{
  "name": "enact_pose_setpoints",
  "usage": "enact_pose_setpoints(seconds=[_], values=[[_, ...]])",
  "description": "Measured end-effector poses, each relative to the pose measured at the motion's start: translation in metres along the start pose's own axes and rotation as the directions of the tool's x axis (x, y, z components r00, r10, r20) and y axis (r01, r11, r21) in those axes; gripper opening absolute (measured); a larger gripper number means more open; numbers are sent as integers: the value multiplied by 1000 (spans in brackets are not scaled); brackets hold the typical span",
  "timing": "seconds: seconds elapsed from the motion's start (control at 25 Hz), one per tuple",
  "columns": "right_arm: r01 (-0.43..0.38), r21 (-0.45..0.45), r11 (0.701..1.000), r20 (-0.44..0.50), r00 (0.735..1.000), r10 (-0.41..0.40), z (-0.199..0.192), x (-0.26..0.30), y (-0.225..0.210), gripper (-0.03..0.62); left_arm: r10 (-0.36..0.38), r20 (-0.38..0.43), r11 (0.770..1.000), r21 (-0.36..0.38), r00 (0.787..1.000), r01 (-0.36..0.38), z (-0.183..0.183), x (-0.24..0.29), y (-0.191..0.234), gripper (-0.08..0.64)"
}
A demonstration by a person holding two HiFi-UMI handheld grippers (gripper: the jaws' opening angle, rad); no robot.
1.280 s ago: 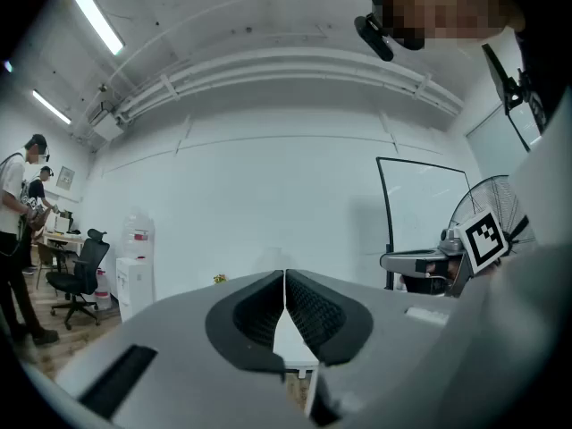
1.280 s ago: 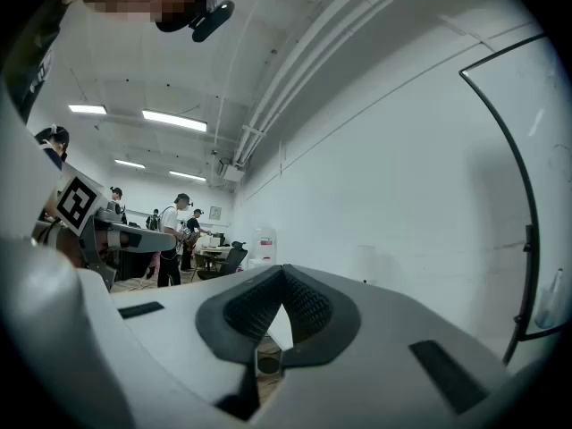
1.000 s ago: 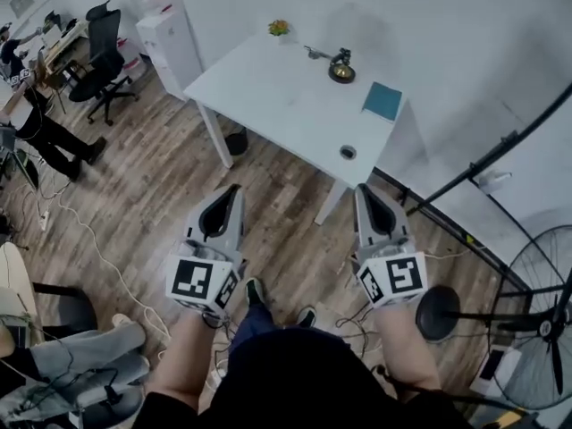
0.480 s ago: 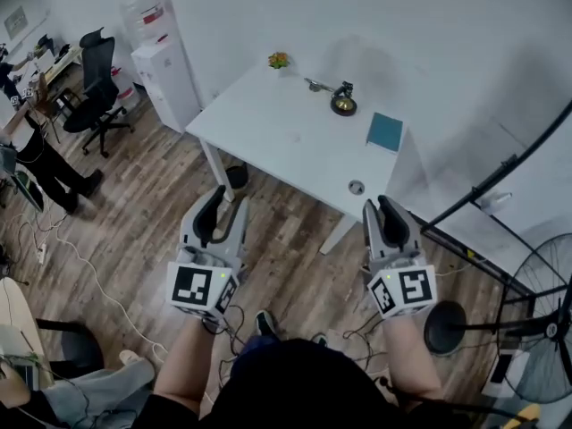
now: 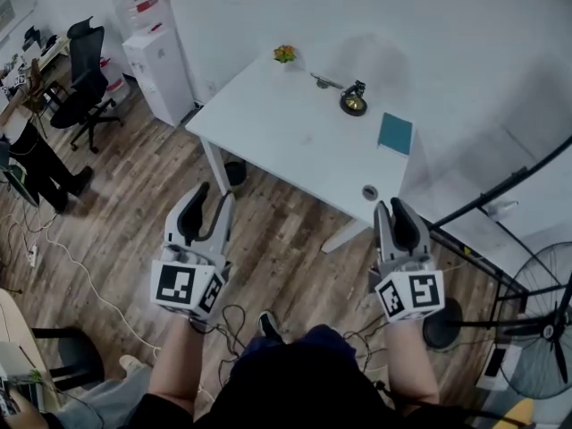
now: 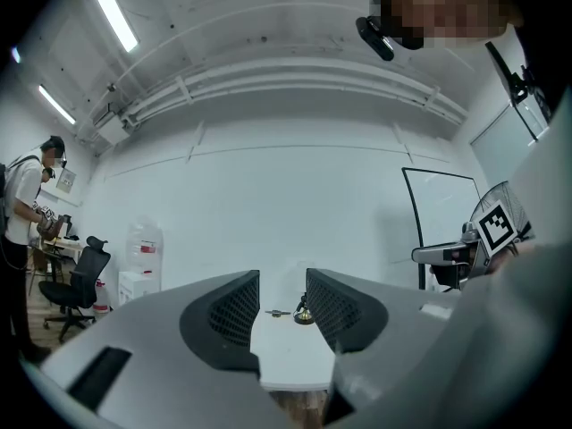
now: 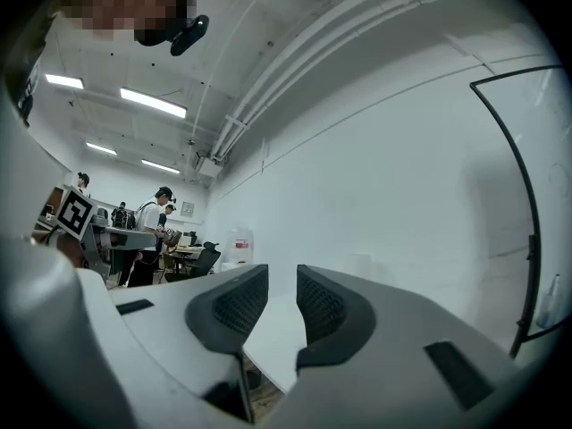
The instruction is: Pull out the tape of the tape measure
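White laminate tops the table [image 5: 286,137], which stands against the pale wall on a floor [image 5: 134,213] of wood-look planks. At the table's far edge sits a small potted plant [image 5: 284,54]. The tape measure [image 5: 354,104], dark and round, lies near that same edge between the plant and a teal notebook [image 5: 394,133], with a small metal piece [image 5: 323,82] just beside it. A cable grommet [image 5: 370,191] marks the table's near corner. Left of the table are a water dispenser [image 5: 150,47] and a black office chair [image 5: 85,74]; right of it stands a floor fan [image 5: 541,324]. I hold both tongs short of the table, well apart from the tape measure. My left gripper [image 5: 213,202] has just been opening and its jaws stand wide, with nothing between them. My right gripper [image 5: 391,211] has just been opening too; its jaws are parted more narrowly and are likewise empty.
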State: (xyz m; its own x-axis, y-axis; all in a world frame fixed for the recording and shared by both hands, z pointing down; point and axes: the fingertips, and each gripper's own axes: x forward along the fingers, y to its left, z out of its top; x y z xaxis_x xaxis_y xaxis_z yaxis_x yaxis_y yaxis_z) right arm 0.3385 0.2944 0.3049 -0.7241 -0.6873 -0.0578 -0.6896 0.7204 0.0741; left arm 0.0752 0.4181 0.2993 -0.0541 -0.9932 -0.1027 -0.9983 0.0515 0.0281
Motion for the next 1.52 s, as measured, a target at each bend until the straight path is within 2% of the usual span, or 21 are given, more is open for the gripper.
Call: enact_pose_setpoints(seconds=[0.28, 0.4, 0.56, 0.76, 1.12, 1.36, 1.52], values=[[-26, 22, 999, -50, 998, 27, -27, 49, -9, 104, 35, -49, 999, -24, 998, -36, -27, 29, 25, 153], [-39, 65, 997, -46, 998, 42, -42, 78, -19, 104, 66, -73, 998, -1, 995, -66, -36, 42, 38, 153], [-92, 109, 990, -27, 995, 96, -53, 125, -29, 103, 129, -77, 991, 48, 989, -125, -27, 63, 56, 153], [-147, 128, 981, 6, 989, 148, -51, 181, -56, 101, 155, -79, 984, 104, 985, -146, -16, 109, 51, 152], [-204, 185, 961, -13, 978, 210, -77, 238, -89, 98, 197, -123, 977, 110, 973, -184, -28, 157, 50, 152], [-205, 210, 956, -24, 976, 215, -90, 256, -97, 95, 172, -137, 980, 123, 976, -156, -35, 181, 47, 152], [-181, 200, 963, -40, 981, 192, -96, 263, -99, 94, 146, -139, 986, 95, 979, -133, -48, 195, 58, 152]])
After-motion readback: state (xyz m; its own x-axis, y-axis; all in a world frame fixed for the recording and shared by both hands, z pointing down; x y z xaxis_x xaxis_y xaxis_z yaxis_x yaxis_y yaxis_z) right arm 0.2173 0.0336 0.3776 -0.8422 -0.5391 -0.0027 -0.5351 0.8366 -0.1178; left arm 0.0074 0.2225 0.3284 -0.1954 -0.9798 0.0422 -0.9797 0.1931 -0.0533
